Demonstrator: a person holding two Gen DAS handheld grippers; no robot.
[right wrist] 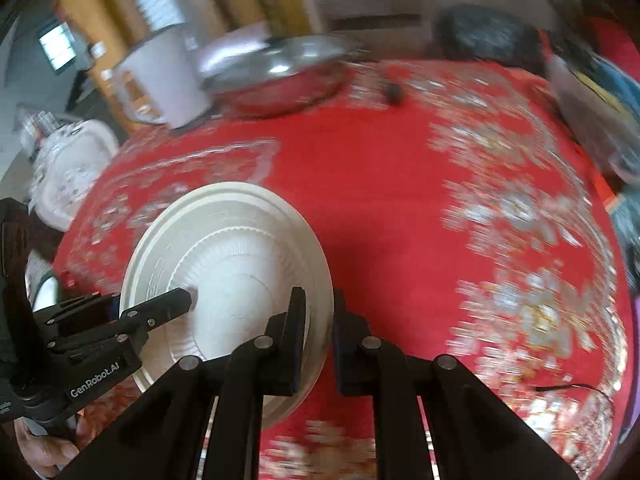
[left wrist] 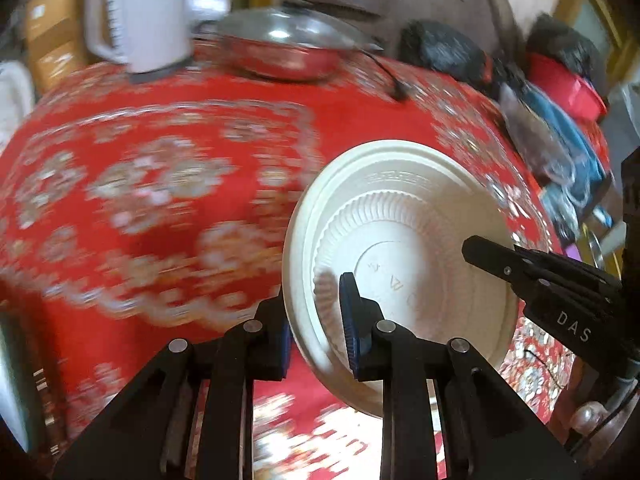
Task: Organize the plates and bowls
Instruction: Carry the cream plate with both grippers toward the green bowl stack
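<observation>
A white plastic plate (left wrist: 400, 240) hangs tilted above the red patterned tablecloth (left wrist: 160, 140), its ribbed underside with embossed marks facing both cameras. My left gripper (left wrist: 312, 296) is shut on the plate's left rim, a blue pad on each side of it. The right gripper's black finger (left wrist: 496, 262) lies over the opposite rim. In the right wrist view the same plate (right wrist: 224, 248) sits lower left, and my right gripper (right wrist: 319, 294) is shut on its right rim. The left gripper's finger (right wrist: 164, 304) crosses the plate's far edge, with a hand below it.
At the table's far edge stand a white jug (left wrist: 140, 20) and a steel pan with a lid (left wrist: 288, 48). A dark furry thing (left wrist: 440, 48), a red box (left wrist: 568, 88) and blue cloth (left wrist: 560, 136) crowd the right side. A white patterned object (right wrist: 72, 168) sits beyond the left edge.
</observation>
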